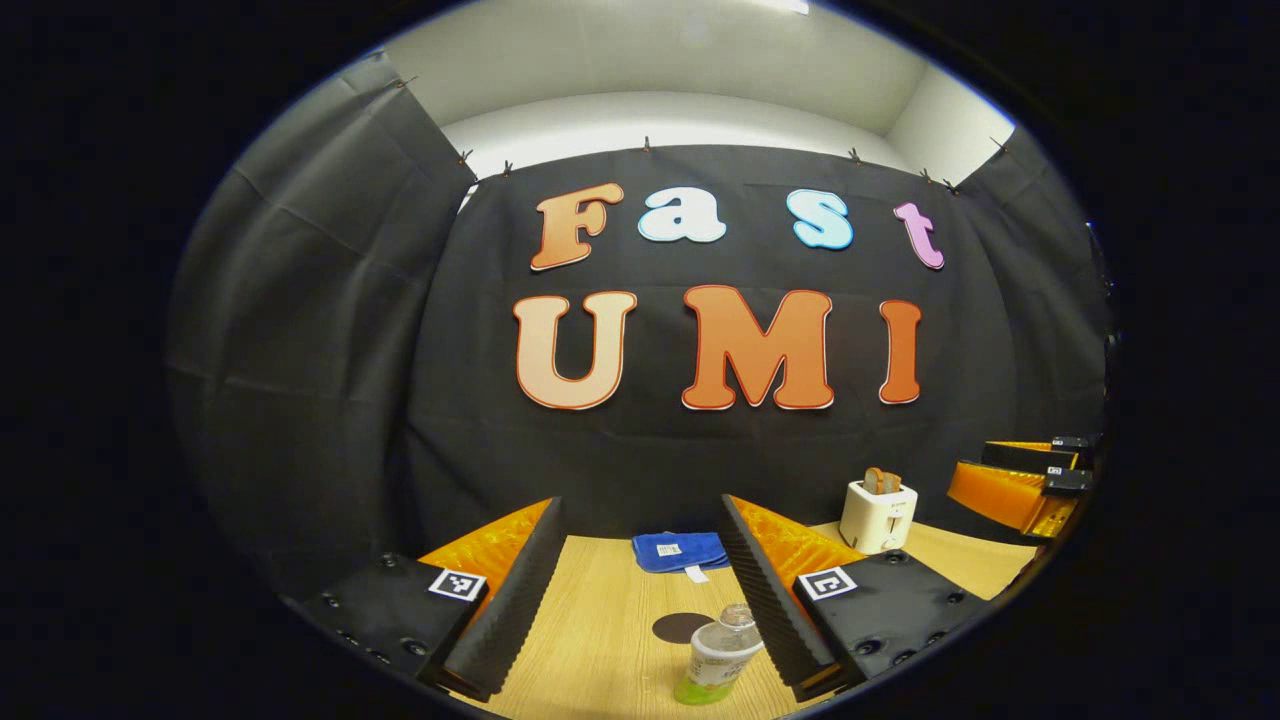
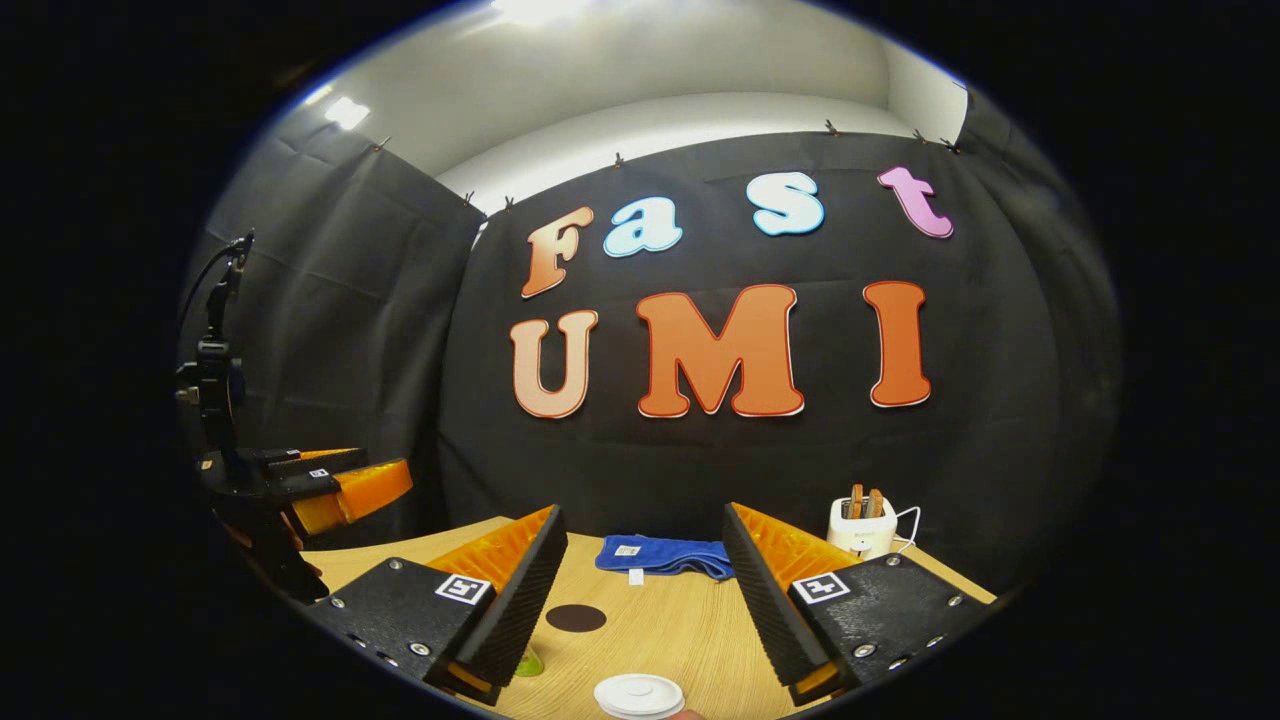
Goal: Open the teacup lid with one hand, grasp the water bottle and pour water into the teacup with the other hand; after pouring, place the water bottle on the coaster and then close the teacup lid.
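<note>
Towel: the blue towel I see folded at the table's far edge, a white tag on its near side; ahead of me in the right gripper view too.
Toaster: a white toaster to my right at the back, two brown slices upright in its slots; a white cord leaves it in the right gripper view.
Table: light wood-grain table under everything.

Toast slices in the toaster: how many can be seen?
2, side by side, sticking up from the slots of the white toaster at the table's far right; more may sit hidden inside.
</note>
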`<state>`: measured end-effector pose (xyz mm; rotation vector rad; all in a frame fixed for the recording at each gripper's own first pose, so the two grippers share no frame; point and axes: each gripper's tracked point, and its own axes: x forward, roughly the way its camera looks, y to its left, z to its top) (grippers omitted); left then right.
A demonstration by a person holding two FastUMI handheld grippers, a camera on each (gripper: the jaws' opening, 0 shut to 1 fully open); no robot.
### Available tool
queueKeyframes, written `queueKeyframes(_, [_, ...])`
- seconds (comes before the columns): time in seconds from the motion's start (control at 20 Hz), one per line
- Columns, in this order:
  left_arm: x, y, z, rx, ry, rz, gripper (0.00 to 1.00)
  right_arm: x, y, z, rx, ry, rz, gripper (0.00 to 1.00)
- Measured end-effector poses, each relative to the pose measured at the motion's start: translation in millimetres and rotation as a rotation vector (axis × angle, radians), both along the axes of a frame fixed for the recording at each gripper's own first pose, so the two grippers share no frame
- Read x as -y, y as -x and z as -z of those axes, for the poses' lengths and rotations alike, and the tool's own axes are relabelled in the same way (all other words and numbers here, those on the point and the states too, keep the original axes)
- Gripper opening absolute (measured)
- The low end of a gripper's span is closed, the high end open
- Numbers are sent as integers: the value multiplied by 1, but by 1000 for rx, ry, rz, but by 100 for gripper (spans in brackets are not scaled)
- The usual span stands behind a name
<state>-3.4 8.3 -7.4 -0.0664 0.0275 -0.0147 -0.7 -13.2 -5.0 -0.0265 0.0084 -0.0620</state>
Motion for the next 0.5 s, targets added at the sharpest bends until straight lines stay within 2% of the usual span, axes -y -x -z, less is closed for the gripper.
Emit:
queueKeyframes(0.15, [3,0,7,-13,-16,16,98,4,1,9,-15,20,23,94])
queueKeyframes(0.5, [23,15,23,0,-59,76,96,-1,-2,44,-77,11,2,94])
